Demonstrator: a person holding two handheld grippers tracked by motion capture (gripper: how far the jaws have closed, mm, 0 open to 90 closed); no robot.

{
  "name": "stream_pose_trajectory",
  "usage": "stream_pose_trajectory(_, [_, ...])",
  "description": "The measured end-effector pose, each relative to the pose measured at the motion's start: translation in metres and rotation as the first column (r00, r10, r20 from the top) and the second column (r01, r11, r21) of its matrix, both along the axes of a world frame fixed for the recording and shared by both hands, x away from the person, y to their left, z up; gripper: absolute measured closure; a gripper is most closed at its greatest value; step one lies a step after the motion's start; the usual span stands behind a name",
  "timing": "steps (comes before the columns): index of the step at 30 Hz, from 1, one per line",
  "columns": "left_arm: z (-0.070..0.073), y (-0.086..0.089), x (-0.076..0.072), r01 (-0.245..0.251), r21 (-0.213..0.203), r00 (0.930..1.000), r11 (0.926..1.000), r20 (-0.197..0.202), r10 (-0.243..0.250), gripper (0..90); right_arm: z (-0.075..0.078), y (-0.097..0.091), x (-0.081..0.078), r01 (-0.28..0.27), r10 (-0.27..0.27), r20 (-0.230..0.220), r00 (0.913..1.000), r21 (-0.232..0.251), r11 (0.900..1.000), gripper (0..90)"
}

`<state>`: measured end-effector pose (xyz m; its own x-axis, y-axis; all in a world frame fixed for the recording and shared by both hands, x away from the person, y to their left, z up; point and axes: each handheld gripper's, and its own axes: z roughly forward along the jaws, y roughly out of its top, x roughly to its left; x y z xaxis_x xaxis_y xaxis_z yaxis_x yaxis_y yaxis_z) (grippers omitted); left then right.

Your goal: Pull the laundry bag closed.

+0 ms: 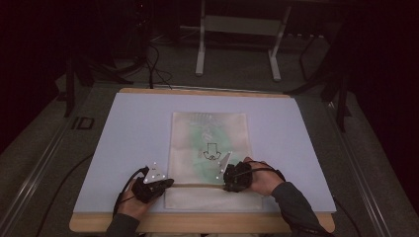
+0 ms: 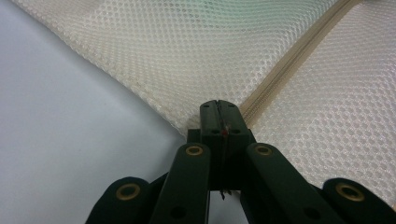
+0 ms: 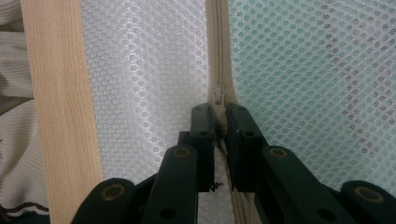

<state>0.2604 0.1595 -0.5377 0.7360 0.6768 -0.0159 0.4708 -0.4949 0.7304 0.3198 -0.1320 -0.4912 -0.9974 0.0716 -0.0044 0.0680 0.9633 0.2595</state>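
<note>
1. Mesh bag (image 1: 210, 148): cream net pouch, lying flat at the middle of the mat, long axis running from 12 to 6 o'clock. A green-tinted sheet with a dark printed figure shows through its upper part. Judged to be the item being worked on.

2. Zipper (image 1: 197, 185): beige tape crossing the bag near its 6 o'clock end, running from 9 to 3 o'clock. In the right gripper view the zipper slider (image 3: 218, 97) sits just ahead of the jaws.

3. Left gripper (image 1: 165, 183): at the bag's 9 o'clock edge, level with the zipper. In the left gripper view its jaws are pressed together on the bag's corner at the end of the tape (image 2: 289, 65). Likely an anchor, keeping the fabric taut so the slider can travel.

4. Right gripper (image 1: 228, 184): at about 5 o'clock on the bag, on the zipper line. Its jaws are nearly together, pinching the pull tab just behind the slider; a narrow gap remains between them.

5. Hands: the left hand (image 1: 133, 200) and the right hand (image 1: 264, 180) enter from 6 o'clock, each wrapped around its gripper.

6. Mat (image 1: 123, 148): pale blue-white sheet under the bag.

7. Table (image 1: 197, 222): light wooden edge showing at 6 o'clock beyond the mat.

8. Floor (image 1: 237, 64): grey carpet at 12 o'clock, with a white frame stand (image 1: 237, 39) and loose cables.
</note>
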Motion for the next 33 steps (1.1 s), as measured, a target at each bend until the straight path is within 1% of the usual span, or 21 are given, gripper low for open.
stream_pose_trajectory(3, [0.000,0.000,0.000,0.000,0.002,1.0000,1.0000,0.001,0.000,89.7,-0.001,0.000,0.000,-0.001,0.001,0.000,1.0000,-0.002,1.0000,82.2])
stream_pose_trajectory(5, [0.000,0.000,0.000,0.000,0.000,1.0000,1.0000,0.001,0.000,89.7,-0.001,0.000,0.000,0.000,0.000,-0.001,1.0000,-0.014,0.9999,82.2])
stream_pose_trajectory(7, [0.000,0.000,0.000,0.001,0.001,1.0000,1.0000,0.000,-0.001,89.7,-0.001,-0.002,0.001,0.000,0.000,-0.003,1.0000,-0.001,1.0000,82.2])
stream_pose_trajectory(9, [0.000,0.000,0.000,0.001,0.001,1.0000,1.0000,0.000,-0.001,89.7,-0.001,-0.003,0.000,0.003,-0.003,-0.003,1.0000,-0.012,0.9999,82.3])
stream_pose_trajectory(12, [0.000,0.000,0.000,-0.001,0.000,1.0000,1.0000,0.000,0.001,89.7,0.000,-0.004,0.000,0.003,-0.003,-0.004,1.0000,-0.004,1.0000,82.3])
stream_pose_trajectory(17, [0.000,0.000,0.000,0.001,0.001,1.0000,1.0000,0.001,-0.001,89.7,0.000,-0.004,0.000,0.003,-0.003,0.002,1.0000,-0.018,0.9998,82.2])
stream_pose_trajectory(19, [0.000,0.000,0.000,0.001,0.001,1.0000,1.0000,0.000,-0.001,89.7,0.001,-0.006,0.000,0.009,-0.009,-0.003,1.0000,-0.007,0.9999,82.2])
stream_pose_trajectory(23, [0.000,0.000,0.000,0.000,0.001,1.0000,1.0000,0.001,0.000,89.7,0.001,-0.006,-0.001,0.006,-0.006,-0.002,1.0000,-0.016,0.9999,82.2])
stream_pose_trajectory(28, [0.000,0.000,0.000,0.001,0.002,1.0000,1.0000,-0.001,-0.001,89.7,0.001,-0.007,-0.001,0.005,-0.005,0.001,1.0000,-0.012,0.9999,82.2])
stream_pose_trajectory(30, [0.000,0.000,0.000,0.000,0.002,1.0000,1.0000,-0.001,0.000,89.7,0.000,-0.008,-0.001,0.009,-0.009,-0.002,1.0000,-0.020,0.9998,82.2])
stream_pose_trajectory(32, [0.000,0.000,0.000,0.001,0.002,1.0000,1.0000,-0.002,-0.001,89.7,0.000,-0.009,-0.001,0.012,-0.012,-0.005,0.9999,-0.013,0.9998,82.3])
stream_pose_trajectory(33, [0.000,0.000,0.000,0.000,0.001,1.0000,1.0000,-0.002,0.000,89.7,0.000,-0.010,-0.001,0.011,-0.012,-0.002,0.9999,-0.021,0.9997,82.3])
